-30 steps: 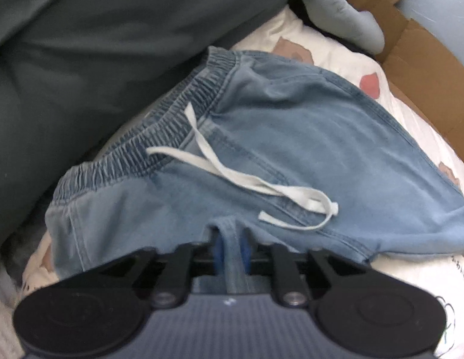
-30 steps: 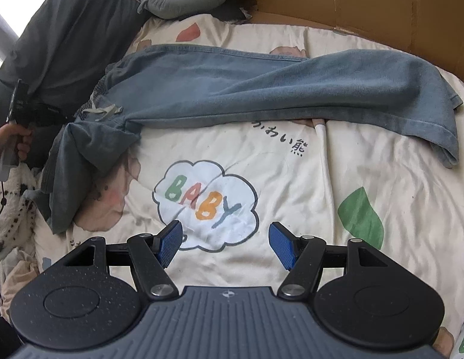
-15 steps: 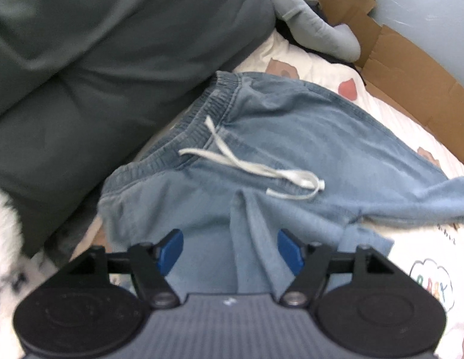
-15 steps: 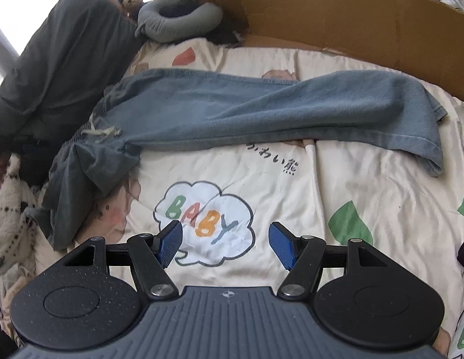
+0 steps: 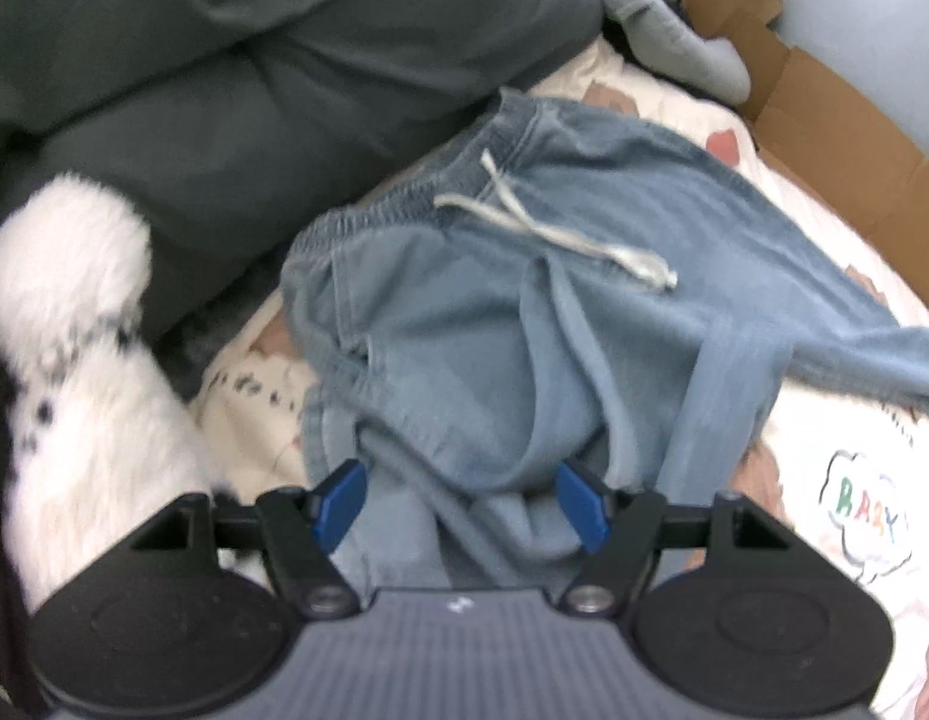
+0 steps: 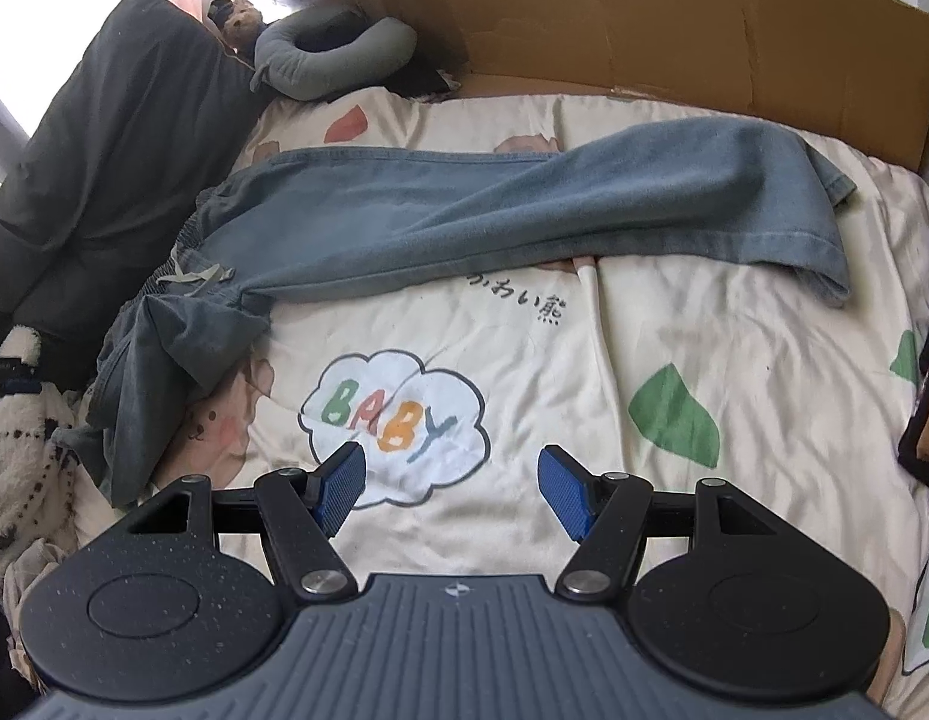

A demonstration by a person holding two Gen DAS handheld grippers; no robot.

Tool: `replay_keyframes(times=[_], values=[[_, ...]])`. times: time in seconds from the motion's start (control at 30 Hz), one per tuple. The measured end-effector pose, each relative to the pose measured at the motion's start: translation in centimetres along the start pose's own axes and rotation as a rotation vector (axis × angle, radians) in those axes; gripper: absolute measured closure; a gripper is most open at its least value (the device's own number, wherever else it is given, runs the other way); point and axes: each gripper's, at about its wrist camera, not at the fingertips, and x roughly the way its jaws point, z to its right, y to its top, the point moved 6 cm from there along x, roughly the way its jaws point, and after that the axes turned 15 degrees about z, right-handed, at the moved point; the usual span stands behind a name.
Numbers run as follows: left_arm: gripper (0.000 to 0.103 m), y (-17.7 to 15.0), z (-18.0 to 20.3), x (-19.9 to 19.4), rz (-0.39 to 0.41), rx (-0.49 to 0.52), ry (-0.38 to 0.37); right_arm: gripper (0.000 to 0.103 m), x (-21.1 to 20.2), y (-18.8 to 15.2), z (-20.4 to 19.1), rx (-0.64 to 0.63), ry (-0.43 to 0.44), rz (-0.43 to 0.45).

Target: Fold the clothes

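Denim trousers (image 5: 524,324) bunched between the spread left tongs (image 5: 461,507).

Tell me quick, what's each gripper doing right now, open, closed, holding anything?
Left gripper: jaws open, jeans bunched between them, not pinched.
Right gripper: jaws open, empty, over the bedsheet.

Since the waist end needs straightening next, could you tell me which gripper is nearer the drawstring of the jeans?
Left. The left gripper hangs open just over the bunched denim below the drawstring. The right gripper hovers open above the BABY print.
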Motion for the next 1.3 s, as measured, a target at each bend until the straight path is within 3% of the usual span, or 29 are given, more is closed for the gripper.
replay_keyframes(times=[0.33, 0.53, 0.6, 0.63, 0.67, 0.73, 0.87, 1.17, 1.3], values=[[0.03, -5.4, -1.2, 1.1, -0.065, -0.003, 0.068, 0.033, 0.3, -0.4, 0.1, -0.005, -0.014, -0.013], [0.03, -6.4, -3.4, 3.9, -0.058, -0.099, 0.156, 0.033, 0.4, -1.0, -0.1, -0.035, -0.01, -0.047], [0.034, -6.8, -4.0, 4.7, -0.06, -0.127, 0.185, 0.033, 0.4, -1.1, -0.3, -0.051, -0.004, -0.057], [0.045, -7.1, -4.2, 5.0, -0.063, -0.139, 0.196, 0.033, 0.3, -1.1, -0.4, -0.058, -0.001, -0.06], [0.063, -7.5, -4.2, 5.1, -0.078, -0.15, 0.197, 0.033, 0.3, -1.1, -0.5, -0.065, 0.003, -0.063], [0.076, -8.3, -4.2, 5.4, -0.109, -0.173, 0.198, 0.033, 0.2, -1.1, -0.6, -0.068, 0.007, -0.063], [0.088, -8.8, -3.5, 4.6, -0.118, -0.14, 0.172, 0.033, 0.3, -1.1, -0.4, -0.055, 0.012, -0.059], [0.09, -9.4, 0.8, 2.1, -0.163, -0.103, 0.043, 0.033, 0.6, -1.7, -1.0, -0.026, 0.047, -0.051], [0.09, -9.8, 3.7, 0.7, -0.159, -0.1, -0.028, 0.033, 0.4, -1.9, -1.9, -0.034, 0.104, -0.063]])
